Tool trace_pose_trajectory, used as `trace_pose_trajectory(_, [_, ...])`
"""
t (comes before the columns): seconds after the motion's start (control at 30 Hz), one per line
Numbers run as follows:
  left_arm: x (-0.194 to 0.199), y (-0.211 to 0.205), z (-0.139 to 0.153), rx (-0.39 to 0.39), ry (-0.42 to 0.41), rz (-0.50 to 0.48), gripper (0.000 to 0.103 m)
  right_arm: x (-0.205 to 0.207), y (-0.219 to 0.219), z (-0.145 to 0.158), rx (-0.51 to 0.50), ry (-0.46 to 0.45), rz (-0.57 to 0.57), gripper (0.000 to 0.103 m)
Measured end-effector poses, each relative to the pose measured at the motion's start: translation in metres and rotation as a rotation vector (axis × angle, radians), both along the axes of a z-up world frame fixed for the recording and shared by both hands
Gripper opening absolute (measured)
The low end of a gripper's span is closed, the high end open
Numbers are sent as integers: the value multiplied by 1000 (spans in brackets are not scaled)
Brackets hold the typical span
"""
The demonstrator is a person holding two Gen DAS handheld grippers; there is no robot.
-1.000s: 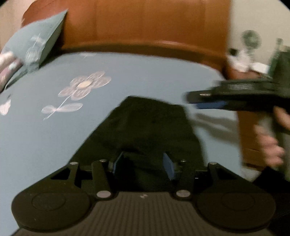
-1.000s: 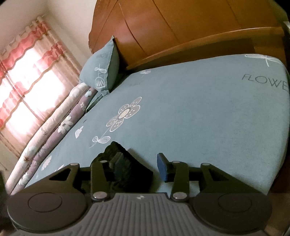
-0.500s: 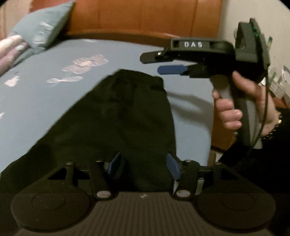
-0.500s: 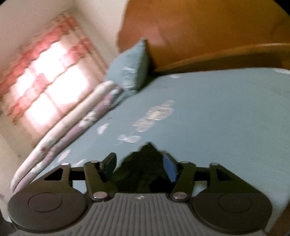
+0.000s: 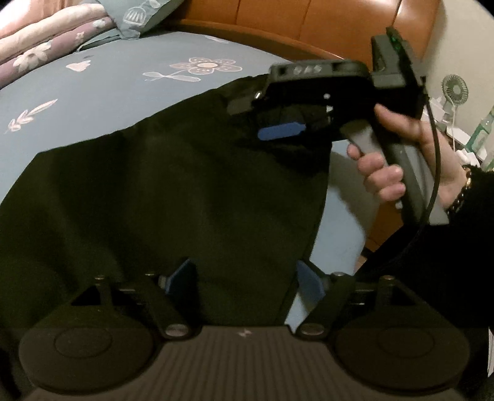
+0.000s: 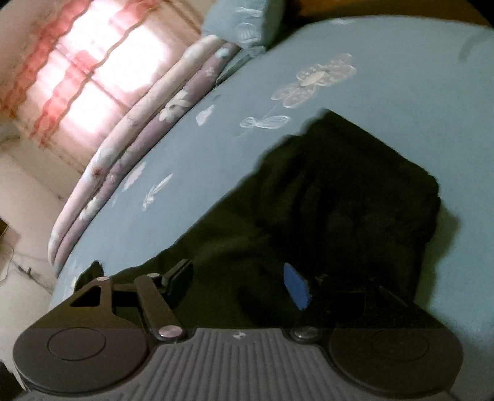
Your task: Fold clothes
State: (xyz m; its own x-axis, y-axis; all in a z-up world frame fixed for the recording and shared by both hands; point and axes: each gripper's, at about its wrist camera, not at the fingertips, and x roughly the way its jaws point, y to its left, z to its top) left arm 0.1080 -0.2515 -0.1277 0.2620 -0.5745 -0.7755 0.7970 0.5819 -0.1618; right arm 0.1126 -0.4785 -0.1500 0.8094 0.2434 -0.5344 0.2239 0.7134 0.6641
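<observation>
Garment: black trousers (image 5: 173, 185) spread flat, dark and creased, on the blue flowered bedsheet (image 5: 102, 80).
Left gripper (image 5: 244, 277): jaws wide, holding nothing.
Right gripper (image 6: 239, 280): jaws wide, empty, over the trousers.

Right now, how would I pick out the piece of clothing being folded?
Look at the bed with the blue flower-print sheet. Spread over its near part lies the dark garment, beneath both hand-held grippers. It is the only plain, near-black thing there; the pillow and rolled quilt are pale and patterned.
</observation>
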Motion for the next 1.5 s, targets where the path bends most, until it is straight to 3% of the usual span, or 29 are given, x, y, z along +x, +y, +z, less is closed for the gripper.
trace_pose_trajectory(0.07, [-2, 3, 0, 7, -7, 4, 76, -4, -4, 0, 20, -19, -2, 69])
trace_pose_trajectory(0.23, [-4, 25, 17, -32, -21, 61, 76, -5, 10, 6, -75, -38, 42, 73])
trace_pose_trajectory(0.47, [25, 82, 41, -67, -114, 248, 76, -5, 24, 19, -177, -86, 69, 78])
trace_pose_trajectory(0.7, [44, 133, -3, -41, 51, 379, 76, 14, 62, 34, -204, -169, 176, 79])
trace_pose_trajectory(0.8, [39, 149, -2, -58, 49, 339, 78, 28, 95, 44, -255, -170, 262, 80])
trace_pose_trajectory(0.9, [44, 162, 2, -60, 79, 318, 77, 57, 140, 62, -314, -171, 416, 85])
trace_pose_trajectory(1.0, [54, 175, 11, -109, 101, 334, 77, 92, 183, 68, -369, -144, 515, 85])
trace_pose_trajectory(1.13, [70, 190, 39, -130, -4, 329, 78, 111, 228, 62, -514, -167, 631, 84])
trace_pose_trajectory(1.33, [134, 199, 70, -86, -142, 293, 77, 134, 237, 74, -658, -202, 807, 77])
trace_pose_trajectory(1.5, [174, 191, 61, -72, -93, 285, 77, 154, 238, 66, -625, -170, 940, 77])
